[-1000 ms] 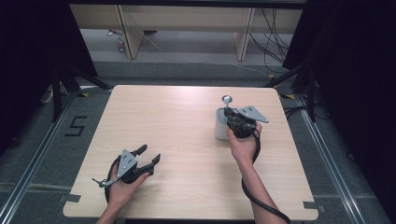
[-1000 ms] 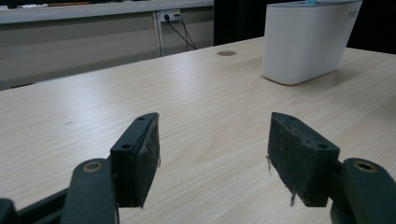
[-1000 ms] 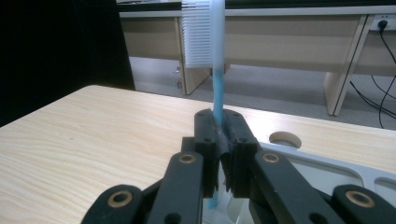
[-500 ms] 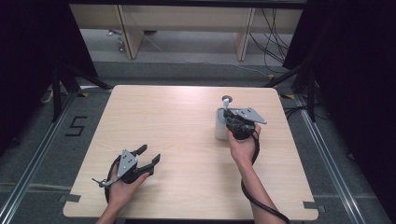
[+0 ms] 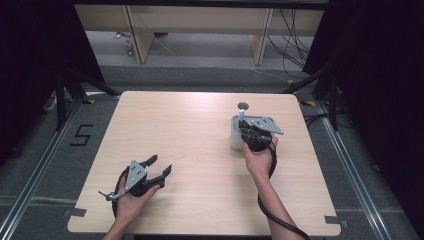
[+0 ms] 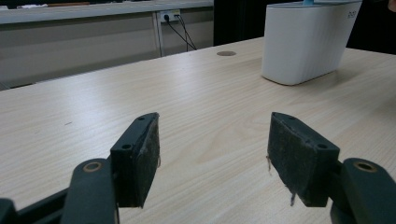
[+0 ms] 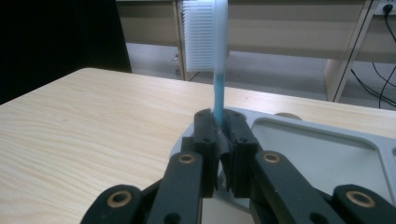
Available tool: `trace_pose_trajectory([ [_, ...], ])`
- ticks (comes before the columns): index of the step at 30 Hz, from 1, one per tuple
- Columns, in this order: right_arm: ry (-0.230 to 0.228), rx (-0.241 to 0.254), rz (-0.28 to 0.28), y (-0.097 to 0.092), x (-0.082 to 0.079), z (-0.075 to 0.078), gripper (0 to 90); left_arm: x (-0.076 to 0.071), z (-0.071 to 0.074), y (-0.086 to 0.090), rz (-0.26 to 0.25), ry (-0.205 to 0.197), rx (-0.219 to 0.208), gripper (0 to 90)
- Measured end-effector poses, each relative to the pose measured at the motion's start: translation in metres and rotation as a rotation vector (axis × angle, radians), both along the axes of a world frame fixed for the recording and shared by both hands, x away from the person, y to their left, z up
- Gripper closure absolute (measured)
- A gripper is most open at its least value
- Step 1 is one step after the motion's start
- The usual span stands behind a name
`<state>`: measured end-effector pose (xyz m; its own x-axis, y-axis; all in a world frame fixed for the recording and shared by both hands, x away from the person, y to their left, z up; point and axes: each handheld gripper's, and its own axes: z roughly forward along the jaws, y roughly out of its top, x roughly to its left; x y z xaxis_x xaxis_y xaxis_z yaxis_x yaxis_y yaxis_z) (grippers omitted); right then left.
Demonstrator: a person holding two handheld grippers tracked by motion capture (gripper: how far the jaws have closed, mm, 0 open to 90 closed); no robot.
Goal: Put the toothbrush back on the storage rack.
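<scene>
On the floor at about nine o'clock from the bench (image 5: 200, 150), a black "5" (image 5: 81, 135) is marked beside the rail. The white holder (image 6: 308, 42) carries small grey lettering near its upper right corner in the left gripper view, too small to read.

The high view places the holder (image 5: 235, 132) at roughly two o'clock on the bench, with the right hand-held gripper (image 5: 248, 129) directly over it and the person's right hand (image 5: 259, 157) at its six o'clock. A round hole (image 5: 243, 105) in the bench top lies just beyond, at twelve o'clock from the holder.

The right gripper view gives what the high view cannot: the right hand-held gripper (image 7: 218, 128) is clamped on the blue neck of a toothbrush (image 7: 218, 88), which stands upright with its white bristles facing nine o'clock in that view. The brush head rises at twelve o'clock from the jaws, and the holder's grey-white top (image 7: 322, 144) sits just below and at three o'clock.

The left hand-held gripper (image 5: 159, 167) rests at about seven o'clock on the bench, well apart from the holder, held in the left hand (image 5: 131, 200). In its own view the left hand-held gripper (image 6: 212, 154) has its jaws spread wide with bare bench between them, and the holder stands far off at one o'clock.
</scene>
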<state>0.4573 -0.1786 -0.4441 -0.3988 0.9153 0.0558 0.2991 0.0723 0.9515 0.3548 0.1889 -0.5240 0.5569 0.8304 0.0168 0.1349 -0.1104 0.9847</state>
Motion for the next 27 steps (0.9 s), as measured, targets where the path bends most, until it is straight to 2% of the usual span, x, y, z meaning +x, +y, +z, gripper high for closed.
trace_pose_trajectory([
  [3, 0.006, 0.005, 0.004, 0.0001, 0.0002, -0.0011, 85.1, -0.0002, 0.0001, -0.0001, 0.0, 0.0, 0.001, 34.1],
  [4, 0.021, 0.023, -0.003, 0.0013, -0.0009, -0.0016, 85.1, -0.0002, 0.0001, -0.0001, 0.0, 0.0, 0.0, 34.2],
  [17, 0.028, 0.008, 0.005, 0.0008, 0.0006, -0.0042, 83.5, -0.0002, 0.0, -0.0002, -0.001, 0.0, -0.002, 34.1],
  [18, 0.033, 0.01, 0.001, 0.0013, 0.0002, -0.0041, 81.5, -0.0002, 0.0, -0.0002, -0.001, -0.001, -0.002, 34.2],
  [19, 0.025, -0.01, 0.005, 0.0005, 0.0008, -0.0042, 79.6, -0.0002, 0.0, -0.0001, -0.001, -0.001, -0.002, 34.1],
  [21, 0.027, 0.002, 0.0, 0.0013, 0.0003, -0.0043, 76.9, -0.0003, 0.0, 0.0, -0.001, -0.001, -0.002, 34.1],
  [22, 0.043, 0.003, -0.01, 0.0021, -0.0011, -0.0033, 67.6, -0.0003, 0.0, -0.0001, -0.001, 0.0, -0.002, 34.2],
  [23, 0.028, -0.006, -0.018, 0.0019, -0.0009, -0.0032, 63.6, -0.0004, -0.0001, -0.0004, -0.001, 0.0, -0.003, 34.1],
  [24, 0.028, -0.006, -0.018, 0.0019, -0.0009, -0.0032, 63.6, -0.0004, -0.0001, -0.0004, -0.001, 0.0, -0.003, 34.1],
  [26, 0.023, -0.035, -0.017, 0.0023, -0.0023, -0.0016, 57.8, -0.0005, -0.0001, -0.0005, -0.001, -0.001, -0.002, 34.2],
  [27, 0.01, -0.032, -0.025, 0.0029, -0.0031, -0.0012, 55.8, -0.0006, -0.0001, -0.0006, -0.001, -0.001, -0.002, 34.2],
])
